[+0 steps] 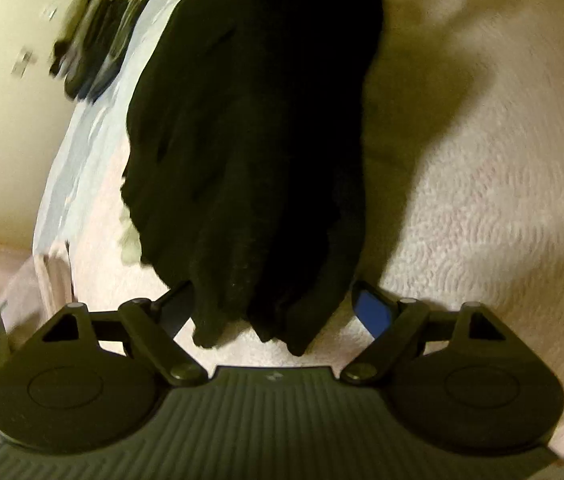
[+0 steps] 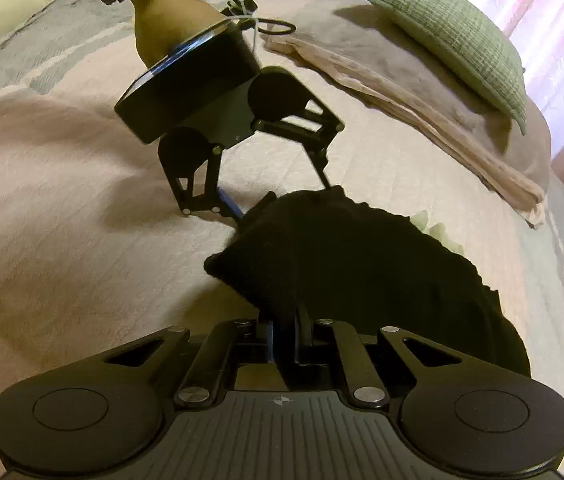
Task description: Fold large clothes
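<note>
Now the black fuzzy garment (image 2: 346,272) lies bunched, pinched by the right gripper (image 2: 284,336); left gripper (image 1: 278,300) spread wide.

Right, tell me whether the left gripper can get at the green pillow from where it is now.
Probably not yet. The left gripper is open with the black garment between its fingers; the green pillow lies beyond, atop a folded beige blanket. Nothing blocks the path, so reaching over should work.

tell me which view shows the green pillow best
The right wrist view. The pillow lies whole at upper right on folded blankets, its weave clear. The left wrist view is filled by the black garment and shows only a blurred pale green patch at its lower left edge, which may be the pillow.
</note>
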Available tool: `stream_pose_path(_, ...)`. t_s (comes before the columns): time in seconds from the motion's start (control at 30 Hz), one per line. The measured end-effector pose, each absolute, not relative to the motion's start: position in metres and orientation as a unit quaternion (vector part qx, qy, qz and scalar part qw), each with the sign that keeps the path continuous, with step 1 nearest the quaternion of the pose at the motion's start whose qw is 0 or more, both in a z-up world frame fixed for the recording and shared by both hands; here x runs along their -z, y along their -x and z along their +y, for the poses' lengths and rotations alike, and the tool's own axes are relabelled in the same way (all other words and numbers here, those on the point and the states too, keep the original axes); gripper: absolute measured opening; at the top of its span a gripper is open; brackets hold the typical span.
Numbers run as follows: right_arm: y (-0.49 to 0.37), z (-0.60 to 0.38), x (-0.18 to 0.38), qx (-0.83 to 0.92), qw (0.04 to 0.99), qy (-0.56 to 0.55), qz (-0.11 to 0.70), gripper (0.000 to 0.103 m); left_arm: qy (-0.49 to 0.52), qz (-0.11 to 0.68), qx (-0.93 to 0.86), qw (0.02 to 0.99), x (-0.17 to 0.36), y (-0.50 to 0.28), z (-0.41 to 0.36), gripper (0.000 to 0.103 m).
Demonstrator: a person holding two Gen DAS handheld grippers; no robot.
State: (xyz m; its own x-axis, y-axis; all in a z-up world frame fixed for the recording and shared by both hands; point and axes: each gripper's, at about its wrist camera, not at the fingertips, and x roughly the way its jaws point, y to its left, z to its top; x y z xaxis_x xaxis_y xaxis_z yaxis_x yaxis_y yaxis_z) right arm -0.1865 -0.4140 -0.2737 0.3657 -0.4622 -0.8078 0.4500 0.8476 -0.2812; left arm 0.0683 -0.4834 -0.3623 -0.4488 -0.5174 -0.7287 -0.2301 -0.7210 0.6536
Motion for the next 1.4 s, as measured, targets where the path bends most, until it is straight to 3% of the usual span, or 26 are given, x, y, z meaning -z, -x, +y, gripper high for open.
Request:
stream_pose_path(0.1, 0.188, -0.412, 0.267, 0.275, 0.828, 0.002, 0.489, 0.005, -0.505, -0.376, 0.771, 0.090, 0.364, -0.069, -0.486, 0.078)
stream_pose_path(0.2, 0.187, -0.410, 0.269, 0.269, 0.828, 0.006, 0.492, 0.005, -0.503, -0.385, 0.770, 0.077, 0.364, -0.064, -0.492, 0.065)
stream_pose_path(0.27, 0.187, -0.409, 0.272, 0.266, 0.827, 0.000, 0.496, 0.005, -0.508, -0.388, 0.766, 0.063, 0.365, -0.060, -0.495, 0.035)
stream_pose_path(0.33, 0.190, -0.407, 0.271, 0.268, 0.826, -0.004, 0.495, 0.005, -0.519, -0.386, 0.760, 0.057, 0.364, -0.058, -0.496, 0.015)
stream_pose_path(0.37, 0.191, -0.407, 0.269, 0.270, 0.826, -0.007, 0.495, 0.005, -0.523, -0.378, 0.761, 0.062, 0.360, -0.056, -0.498, 0.013)
stream_pose_path(0.8, 0.192, -0.370, 0.220, 0.243, 0.840, -0.030, 0.484, 0.005, -0.541, -0.330, 0.770, 0.073, 0.265, -0.072, -0.453, 0.009)
stream_pose_path(1.03, 0.196, -0.334, 0.190, 0.208, 0.863, -0.107, 0.447, 0.005, -0.590, -0.245, 0.768, 0.036, 0.226, -0.081, -0.413, 0.010)
stream_pose_path(1.4, 0.290, -0.425, 0.156, 0.306, 0.855, -0.265, 0.323, 0.005, -0.622, -0.143, 0.769, 0.037, 0.158, 0.028, -0.540, 0.010)
